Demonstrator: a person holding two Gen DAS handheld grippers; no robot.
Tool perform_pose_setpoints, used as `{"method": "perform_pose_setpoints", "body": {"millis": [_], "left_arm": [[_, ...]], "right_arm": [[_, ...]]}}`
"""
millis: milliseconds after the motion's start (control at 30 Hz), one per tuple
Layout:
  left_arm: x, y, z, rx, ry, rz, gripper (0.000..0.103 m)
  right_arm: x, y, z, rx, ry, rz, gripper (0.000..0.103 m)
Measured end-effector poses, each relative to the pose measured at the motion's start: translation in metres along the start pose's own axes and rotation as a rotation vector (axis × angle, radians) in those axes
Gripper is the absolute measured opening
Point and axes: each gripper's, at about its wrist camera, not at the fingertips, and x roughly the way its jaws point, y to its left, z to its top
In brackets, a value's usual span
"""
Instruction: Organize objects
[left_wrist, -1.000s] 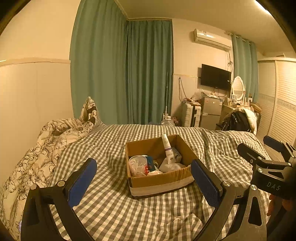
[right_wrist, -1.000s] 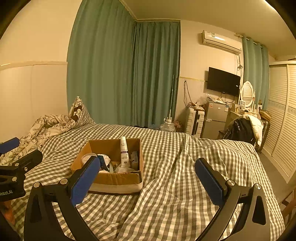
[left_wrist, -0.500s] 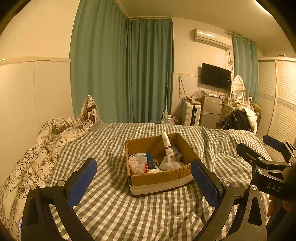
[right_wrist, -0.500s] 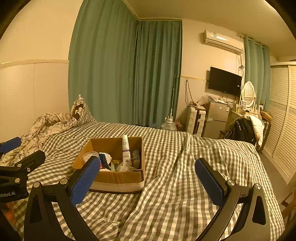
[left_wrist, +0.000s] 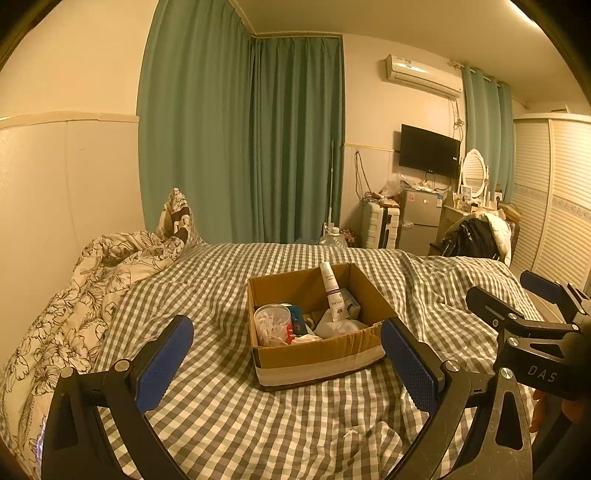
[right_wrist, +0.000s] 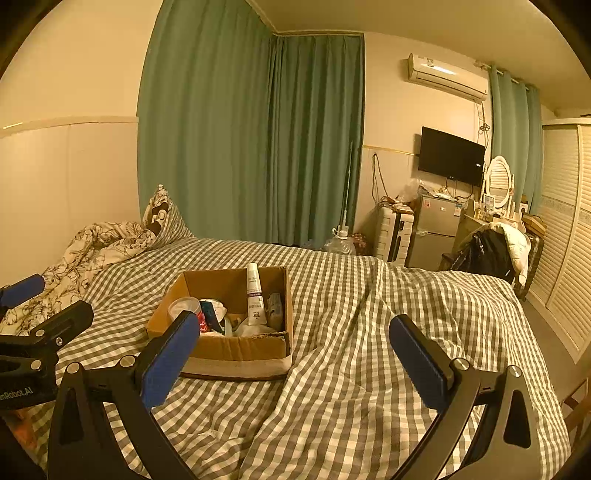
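An open cardboard box (left_wrist: 317, 354) sits on the checked bed cover, also in the right wrist view (right_wrist: 236, 350). In it stand a white tube (left_wrist: 331, 291) (right_wrist: 254, 295), a clear round tub of cotton swabs (left_wrist: 271, 323) (right_wrist: 184, 308), a crumpled white bag (left_wrist: 338, 326) and small packs. My left gripper (left_wrist: 286, 358) is open and empty, just short of the box's near wall. My right gripper (right_wrist: 291, 358) is open and empty, to the right of the box and nearer than it. Each gripper shows at the edge of the other's view.
A flowered quilt and pillow (left_wrist: 92, 280) lie at the left by the wall. Green curtains (left_wrist: 240, 147) hang behind the bed. A small fridge (right_wrist: 436, 232), a chair with clothes (right_wrist: 487, 251) and a louvred wardrobe (right_wrist: 569, 240) stand at the right.
Both views have shifted slightly; the box sits a little higher and farther right in the right wrist view. Both grippers stay open and empty.
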Motion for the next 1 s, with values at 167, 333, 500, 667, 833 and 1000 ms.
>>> {"method": "perform_pose_setpoints", "body": {"millis": [167, 333, 500, 667, 833, 1000], "left_arm": [[-0.0001, -0.0002, -0.0002, -0.002, 0.002, 0.0, 0.103], [0.0001, 0.0002, -0.0005, -0.001, 0.002, 0.0, 0.103], [0.0002, -0.0016, -0.0031, 0.009, 0.001, -0.008, 0.103], [0.0001, -0.0037, -0.0039, 0.014, 0.002, 0.001, 0.103], [-0.0026, -0.0006, -0.0024, -0.006, -0.007, 0.016, 0.103], [-0.0038, -0.0002, -0.0019, -0.007, -0.004, 0.031, 0.103]], "right_arm": [[0.0001, -0.0005, -0.0004, 0.003, 0.0, -0.001, 0.103], [0.0002, 0.0, -0.0007, 0.009, 0.003, -0.003, 0.103], [0.0006, 0.0012, -0.0011, 0.01, 0.005, -0.004, 0.103], [0.0005, 0.0017, -0.0016, 0.01, 0.006, -0.002, 0.103], [0.0004, 0.0021, -0.0017, 0.01, 0.006, -0.004, 0.103], [0.0002, 0.002, -0.0023, 0.011, 0.007, -0.004, 0.103]]}}
